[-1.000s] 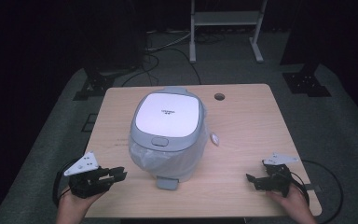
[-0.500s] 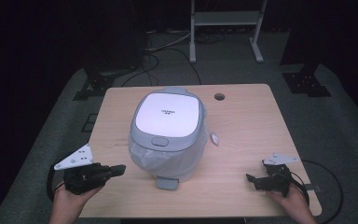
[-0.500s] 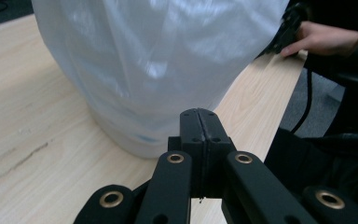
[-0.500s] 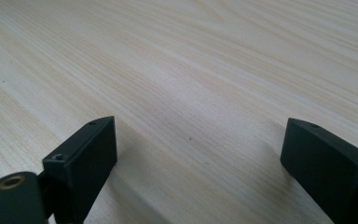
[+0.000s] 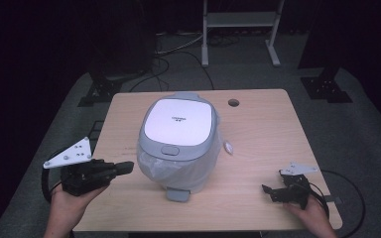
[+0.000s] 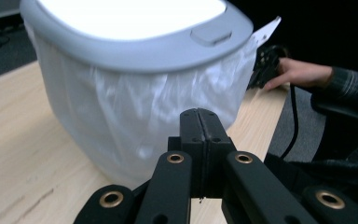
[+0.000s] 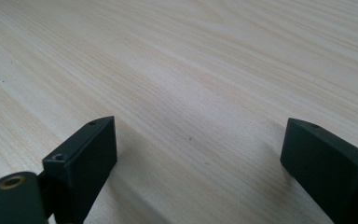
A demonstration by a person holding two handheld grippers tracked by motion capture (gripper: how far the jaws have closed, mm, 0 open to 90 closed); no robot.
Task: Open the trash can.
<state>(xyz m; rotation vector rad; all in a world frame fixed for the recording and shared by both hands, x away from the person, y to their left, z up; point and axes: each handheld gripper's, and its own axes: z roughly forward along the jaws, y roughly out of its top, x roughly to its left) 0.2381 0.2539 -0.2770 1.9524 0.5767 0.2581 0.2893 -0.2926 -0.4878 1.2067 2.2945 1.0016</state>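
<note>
Fingers (image 6: 199,122) of the left gripper (image 5: 124,167) are pressed flat together with nothing between them, having just been closing, and they point level at the bin (image 5: 178,141), just short of its side. Those of the right gripper (image 5: 269,191) stand wide apart over bare wood, holding nothing.

That bin sits upright at the middle of the tabletop (image 5: 258,134). It looks light and probably empty, so I judge it would slide or tip under a sideways push rather than resist. Its lid (image 5: 178,120) is smooth hard plastic, rounded-square, white on top with a grey rim, and carries a small press latch (image 5: 169,150) at the front edge; that stiff latch seems the surest place to press. A grey foot pedal (image 5: 179,194) juts out at the base. Thin translucent bag film (image 6: 135,107) drapes over the body below the rim: soft, crinkled, slippery, easily torn, best pinched at a loose fold rather than dragged.

A small white scrap (image 5: 228,147) lies just beside the bin. The tabletop is pale, matt wood grain with a round cable hole (image 5: 233,103) near its far edge.
</note>
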